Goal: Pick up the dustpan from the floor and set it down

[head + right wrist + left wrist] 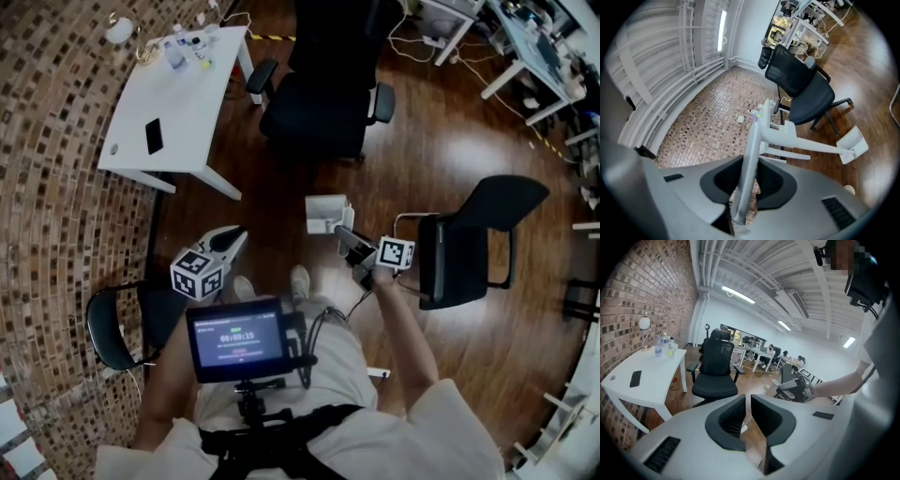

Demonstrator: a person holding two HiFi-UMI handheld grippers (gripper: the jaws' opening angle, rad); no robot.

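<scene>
Ahead of the right gripper (pixel 345 237) and a little lower sits the white dustpan (pixel 326 214), a small box shape over the dark wooden floor (pixel 441 150). The right gripper view shows the jaws clamped on the dustpan's flat white handle (pixel 748 168), which runs straight out from between the pads. That view is rolled over, with the floor standing at its right edge, so the gripper seems to be turned on its side. This is probably so that the pan end hangs toward the floor while the handle stays pinched flat. Whether the pan already touches the floor cannot be told from above. Judging by how low it is, the lift looks done and the setting down looks under way.

Well off to the right gripper's left, the left gripper (pixel 234 240) holds nothing. Its jaws are drawn all but together, with only a slit of floor showing between them. It is likely kept aside because one grip is enough for so light a thing.

Beyond the dustpan, further along the right gripper's line, stands a black office chair (pixel 319 98). A second black chair (pixel 473 239) is just to that gripper's right. A white bench (pixel 178 103) with a phone and bottles stands far past the left gripper, against a brick wall
</scene>
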